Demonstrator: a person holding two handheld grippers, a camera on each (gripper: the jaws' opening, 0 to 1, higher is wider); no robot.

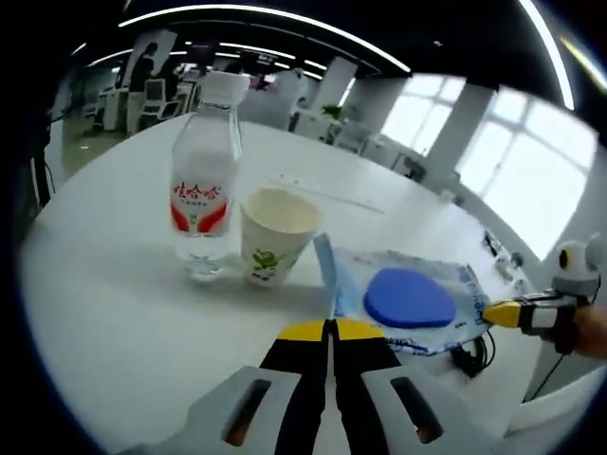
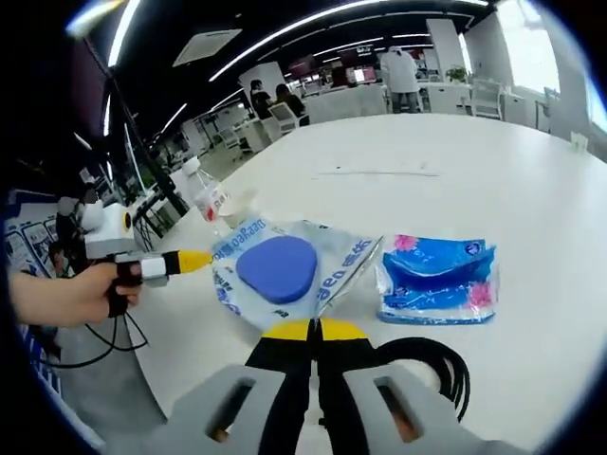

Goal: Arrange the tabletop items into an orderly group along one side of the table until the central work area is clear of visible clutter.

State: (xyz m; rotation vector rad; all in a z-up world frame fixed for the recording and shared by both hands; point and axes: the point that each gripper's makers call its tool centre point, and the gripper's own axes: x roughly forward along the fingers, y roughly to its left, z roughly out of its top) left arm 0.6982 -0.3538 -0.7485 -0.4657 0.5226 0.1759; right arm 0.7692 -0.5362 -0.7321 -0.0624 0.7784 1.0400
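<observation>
Soft plastic bag (image 1: 417, 303) with a blue pad lies beside the paper cup (image 1: 275, 235). Your left gripper (image 1: 331, 327) and right gripper (image 2: 314, 329) pinch its edges. It's light and floppy, so lift gently.

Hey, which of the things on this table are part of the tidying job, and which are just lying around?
For the job: water bottle, paper cup, clear bag with the blue pad, blue tissue pack.

Just lying about: black cable by the table edge, office chairs in the background.
</observation>
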